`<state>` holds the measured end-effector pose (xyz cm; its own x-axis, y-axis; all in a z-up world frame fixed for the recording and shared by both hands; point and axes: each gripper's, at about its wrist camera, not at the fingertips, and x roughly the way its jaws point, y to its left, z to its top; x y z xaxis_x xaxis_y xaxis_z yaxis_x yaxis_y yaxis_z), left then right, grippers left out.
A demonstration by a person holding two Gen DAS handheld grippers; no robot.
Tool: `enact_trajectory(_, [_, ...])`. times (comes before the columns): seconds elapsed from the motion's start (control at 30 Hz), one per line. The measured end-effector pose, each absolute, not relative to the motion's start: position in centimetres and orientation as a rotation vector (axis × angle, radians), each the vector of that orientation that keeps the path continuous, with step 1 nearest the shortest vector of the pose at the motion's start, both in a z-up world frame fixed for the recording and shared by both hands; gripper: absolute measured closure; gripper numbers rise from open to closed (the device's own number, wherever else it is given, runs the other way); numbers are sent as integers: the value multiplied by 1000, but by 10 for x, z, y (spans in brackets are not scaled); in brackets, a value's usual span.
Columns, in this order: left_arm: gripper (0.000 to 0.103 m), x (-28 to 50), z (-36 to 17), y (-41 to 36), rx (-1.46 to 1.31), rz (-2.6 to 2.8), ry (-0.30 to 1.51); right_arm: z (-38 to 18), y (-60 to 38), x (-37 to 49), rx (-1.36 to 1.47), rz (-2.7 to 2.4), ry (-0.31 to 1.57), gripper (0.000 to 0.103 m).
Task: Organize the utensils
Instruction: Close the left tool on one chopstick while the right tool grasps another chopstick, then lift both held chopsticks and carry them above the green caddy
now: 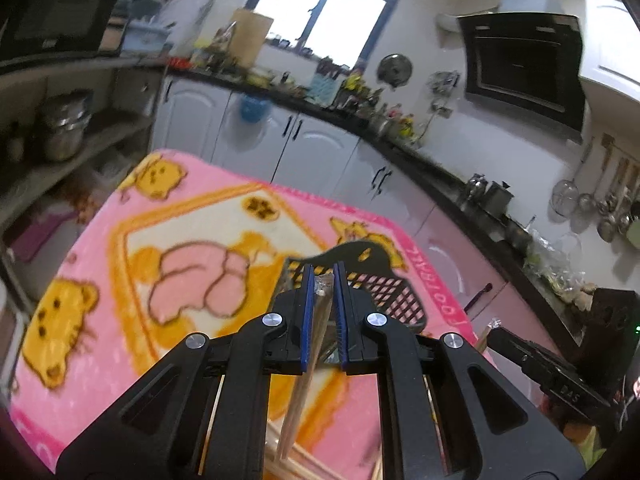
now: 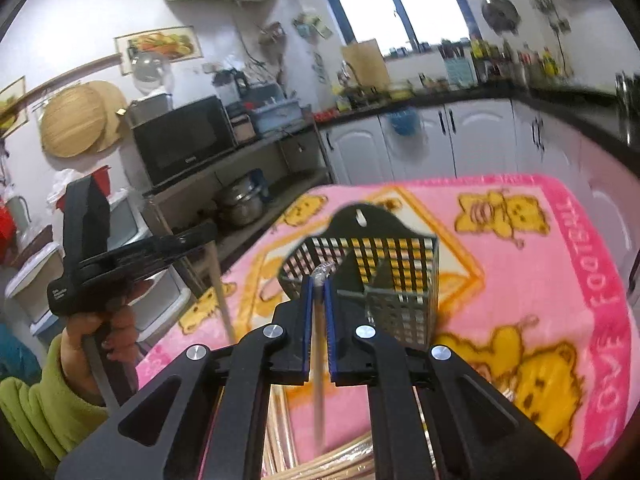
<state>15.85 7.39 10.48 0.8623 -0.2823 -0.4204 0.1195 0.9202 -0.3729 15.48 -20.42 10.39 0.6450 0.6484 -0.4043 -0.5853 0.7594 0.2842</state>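
Chopsticks mid-transfer: left tool (image 1: 323, 280) pinches a wrapped pair (image 1: 316, 320), right tool (image 2: 319, 280) another (image 2: 319, 340); next, lowering both into the black mesh holder (image 2: 400, 272).

blanket (image 2: 560, 280) | hem text: "LOVE FOOTBALL" | other labels: unreadable

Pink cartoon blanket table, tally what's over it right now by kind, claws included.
Black mesh utensil holder: 1
Wrapped chopstick bundles held in claws: 2, one in the left claw, one in the right claw
Claws: 2
Pink cartoon blanket: 1
Total: 6
More wooden sticks lie below the claws, too blurred to count.
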Motion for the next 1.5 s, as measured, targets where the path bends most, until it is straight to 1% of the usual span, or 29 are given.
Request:
enact_trajectory(0.4, [97, 158, 163, 45, -312, -306, 365, 141, -212, 151, 145, 674, 381, 97])
enact_trajectory(0.67, [97, 157, 204, 30, -261, -310, 246, 171, -227, 167, 160, 600, 285, 97])
enact_trajectory(0.83, [97, 162, 216, 24, -239, -289, 198, 185, -234, 181, 160, 542, 231, 97])
enact_trajectory(1.03, [97, 176, 212, 22, -187, -210, 151, 186, -239, 201, 169, 474, 192, 97])
enact_trajectory(1.33, [97, 199, 180, 30, -198, -146, 167, 151, -225, 216, 103, 394, 177, 97])
enact_trajectory(1.5, [97, 209, 160, 36, -221, -129, 188, 132, -218, 226, 112, 385, 201, 97])
